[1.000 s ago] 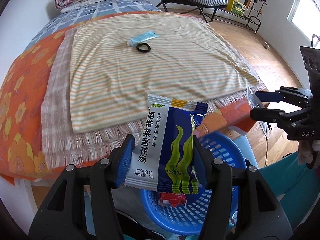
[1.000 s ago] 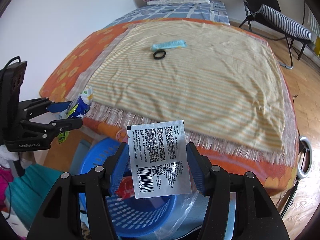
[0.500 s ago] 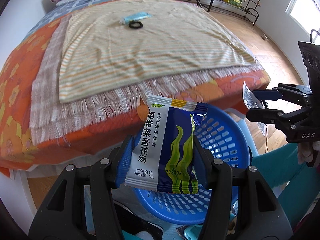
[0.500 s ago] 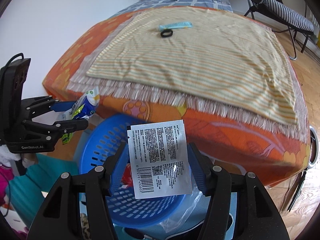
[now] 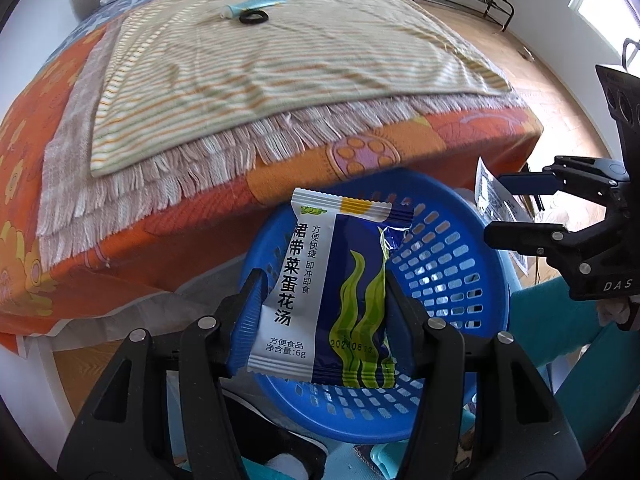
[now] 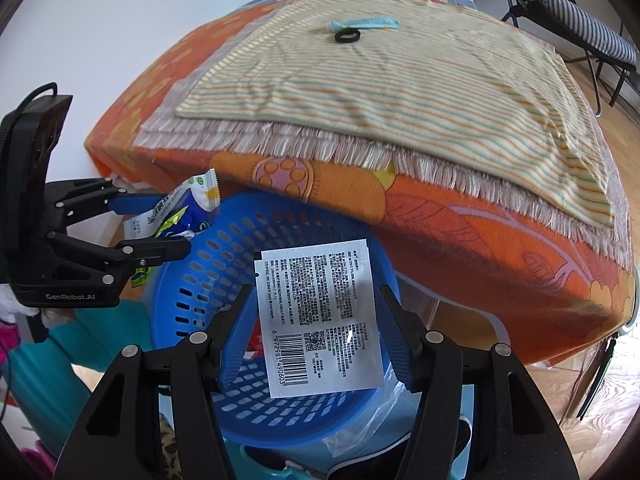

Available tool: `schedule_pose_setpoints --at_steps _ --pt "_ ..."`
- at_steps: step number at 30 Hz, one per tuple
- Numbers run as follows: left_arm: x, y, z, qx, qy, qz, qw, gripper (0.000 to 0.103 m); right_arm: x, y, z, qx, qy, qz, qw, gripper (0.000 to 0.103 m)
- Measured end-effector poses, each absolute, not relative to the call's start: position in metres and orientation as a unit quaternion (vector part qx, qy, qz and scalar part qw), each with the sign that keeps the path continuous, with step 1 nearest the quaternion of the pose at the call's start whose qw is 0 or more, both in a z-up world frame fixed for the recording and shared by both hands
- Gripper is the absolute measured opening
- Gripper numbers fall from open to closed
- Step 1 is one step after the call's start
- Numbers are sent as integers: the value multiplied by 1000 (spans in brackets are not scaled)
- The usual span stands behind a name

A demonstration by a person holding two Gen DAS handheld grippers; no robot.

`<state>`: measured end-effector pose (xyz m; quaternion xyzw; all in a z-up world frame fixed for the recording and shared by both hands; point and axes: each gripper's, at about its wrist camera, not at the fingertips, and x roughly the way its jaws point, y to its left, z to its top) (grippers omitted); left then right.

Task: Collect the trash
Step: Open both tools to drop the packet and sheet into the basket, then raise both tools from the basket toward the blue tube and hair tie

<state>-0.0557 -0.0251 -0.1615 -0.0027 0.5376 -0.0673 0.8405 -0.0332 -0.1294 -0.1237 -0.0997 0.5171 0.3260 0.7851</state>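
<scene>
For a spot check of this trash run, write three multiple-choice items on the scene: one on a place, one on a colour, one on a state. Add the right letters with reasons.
1. Where do the tube and black ring lie?
A. in the basket
B. on the striped cloth on the bed
C. on the floor

2. What colour is the basket?
A. blue
B. red
C. grey

3. What is the left gripper doing?
A. standing open and empty
B. pinching the bed cover
C. shut on a soup packet

Key:
1 B: the tube and black ring rest far up on the striped cloth.
2 A: the basket under both grippers is blue plastic.
3 C: the left gripper clamps the soup packet from both sides; the right gripper likewise clamps a white sachet.
</scene>
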Motion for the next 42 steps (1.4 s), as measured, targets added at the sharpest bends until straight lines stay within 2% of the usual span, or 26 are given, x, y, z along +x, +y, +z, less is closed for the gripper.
schedule_pose_setpoints --at_steps 23,27,42 --pt "-52 -38 -181 11 563 -73 823 60 -32 -129 -138 -102 538 306 779 65" --pt "-51 -37 -181 11 562 -72 824 68 -32 -129 -135 -106 535 298 784 65" --pt "-43 -37 -171 7 557 -75 827 68 -20 -128 -120 -99 520 280 801 66"
